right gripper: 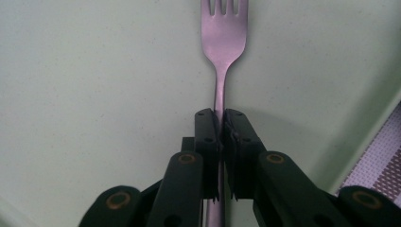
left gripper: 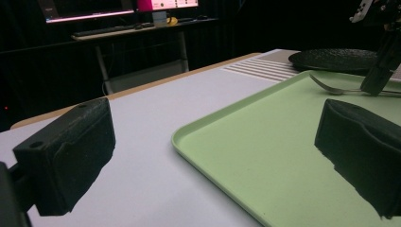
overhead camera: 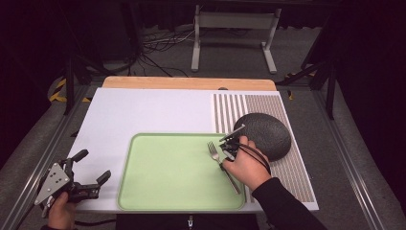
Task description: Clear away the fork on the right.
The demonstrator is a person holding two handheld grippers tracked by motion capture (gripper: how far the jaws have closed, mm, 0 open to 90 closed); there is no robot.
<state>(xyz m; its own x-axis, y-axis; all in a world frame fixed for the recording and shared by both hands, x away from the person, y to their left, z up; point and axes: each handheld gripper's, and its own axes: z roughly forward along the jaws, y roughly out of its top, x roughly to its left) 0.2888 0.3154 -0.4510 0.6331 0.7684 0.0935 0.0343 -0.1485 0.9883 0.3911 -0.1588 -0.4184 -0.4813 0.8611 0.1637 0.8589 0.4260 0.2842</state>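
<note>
A silver fork [overhead camera: 216, 152] lies on the right part of a light green tray [overhead camera: 167, 191], tines pointing away from me. My right gripper [overhead camera: 230, 143] points down at the fork's neck. In the right gripper view its jaws [right gripper: 221, 124] are pressed together on the fork [right gripper: 222, 42] handle just below the tines, over the tray [right gripper: 94, 94]. My left gripper [overhead camera: 93, 165] rests at the table's front left corner, left of the tray, wide open with nothing between its pads [left gripper: 71, 151]. From the left gripper view the fork [left gripper: 331, 88] and right gripper [left gripper: 378, 71] show far off.
A dark round plate [overhead camera: 265, 134] sits on a striped placemat [overhead camera: 292, 177] right of the tray, just beyond my right hand. The white table top [overhead camera: 143, 110] stretches behind the tray. The plate [left gripper: 331, 59] also shows past the tray rim [left gripper: 189, 137].
</note>
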